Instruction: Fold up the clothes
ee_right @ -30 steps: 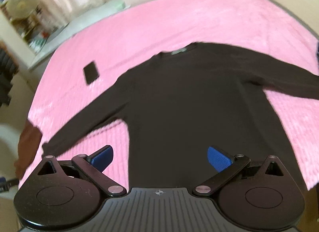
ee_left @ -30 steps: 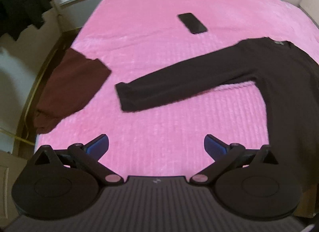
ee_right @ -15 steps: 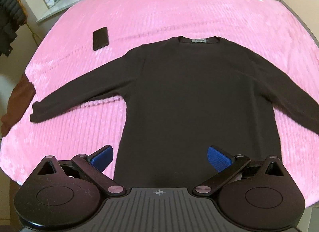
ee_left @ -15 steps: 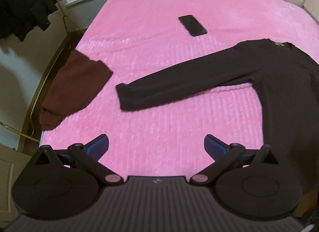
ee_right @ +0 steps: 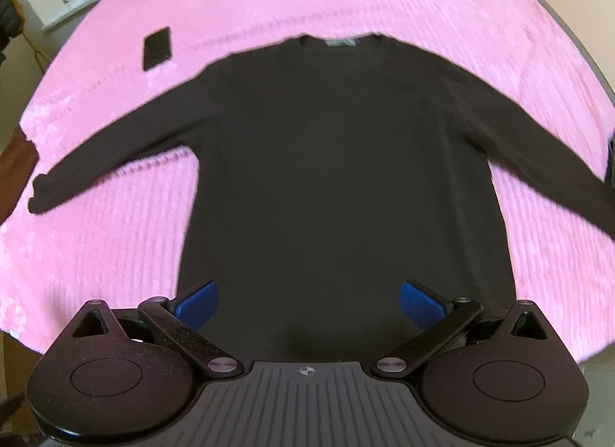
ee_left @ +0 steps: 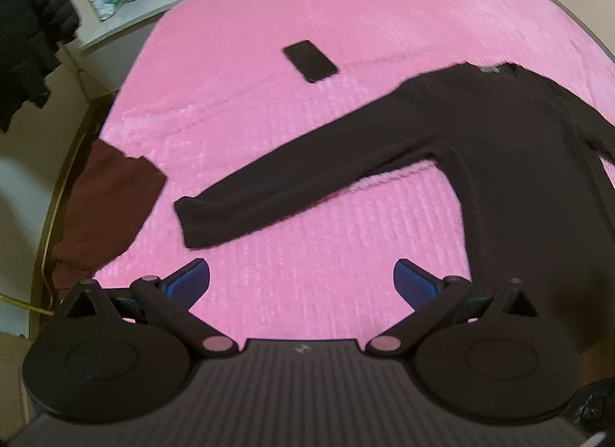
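Dark long-sleeved sweater flat on pink bedspread, sleeves spread. Left gripper and right gripper both spread wide, holding nothing. Risks: pinching bedspread along with the cuff; far-left phone getting dragged.

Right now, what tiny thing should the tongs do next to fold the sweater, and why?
Probably lower the left tongs toward the cuff of the near sleeve and pinch it. The sweater already lies flat on the pink blanket with both sleeves spread out, and both tongs are open and empty, so folding a sleeve in seems a sensible first step.
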Available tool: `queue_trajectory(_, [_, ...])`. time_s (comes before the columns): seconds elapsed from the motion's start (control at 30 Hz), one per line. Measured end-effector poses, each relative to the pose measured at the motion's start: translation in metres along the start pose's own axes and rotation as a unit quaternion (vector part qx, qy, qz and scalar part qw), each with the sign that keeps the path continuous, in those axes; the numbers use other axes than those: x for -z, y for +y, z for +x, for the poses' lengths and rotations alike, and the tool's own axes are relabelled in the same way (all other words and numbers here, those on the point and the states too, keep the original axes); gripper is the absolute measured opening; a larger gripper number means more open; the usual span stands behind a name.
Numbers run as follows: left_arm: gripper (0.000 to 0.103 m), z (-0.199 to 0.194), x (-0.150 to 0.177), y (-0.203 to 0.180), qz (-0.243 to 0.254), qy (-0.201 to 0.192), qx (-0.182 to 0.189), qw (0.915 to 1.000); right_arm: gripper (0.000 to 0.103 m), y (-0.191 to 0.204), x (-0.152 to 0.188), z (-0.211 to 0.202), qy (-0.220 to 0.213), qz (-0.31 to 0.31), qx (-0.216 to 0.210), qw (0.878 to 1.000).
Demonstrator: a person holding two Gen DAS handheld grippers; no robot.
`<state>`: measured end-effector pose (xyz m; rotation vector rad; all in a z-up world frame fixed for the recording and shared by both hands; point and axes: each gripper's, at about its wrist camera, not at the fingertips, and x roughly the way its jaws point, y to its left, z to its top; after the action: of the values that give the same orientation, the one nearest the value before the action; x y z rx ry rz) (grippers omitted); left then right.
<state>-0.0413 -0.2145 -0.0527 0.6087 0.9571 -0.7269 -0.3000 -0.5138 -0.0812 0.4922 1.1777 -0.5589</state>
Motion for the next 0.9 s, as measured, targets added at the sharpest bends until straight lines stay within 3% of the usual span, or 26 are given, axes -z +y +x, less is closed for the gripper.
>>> queue_trajectory(0.33, [0.1,0.015,-0.027,-0.054,0.091,-0.008,0.052,0.9945,0.103,-0.035,0.052,-0.013,0.024,0.04,0.042,0.998])
queue_trajectory(0.6, [0.1,0.011,-0.028,-0.048,0.098,-0.02,0.046,0.994,0.103,-0.026,0.058,-0.014,0.023,0.044,0.038,0.998])
queue_trajectory(0.77, [0.1,0.004,-0.005,-0.016,0.07,-0.021,0.011,0.9973,0.103,0.016,0.04,-0.016,-0.037,-0.035,-0.022,0.998])
queue_trajectory(0.9, [0.1,0.002,0.025,0.021,0.064,-0.019,-0.022,0.9975,0.103,0.081,0.017,-0.015,-0.082,-0.159,-0.083,0.98])
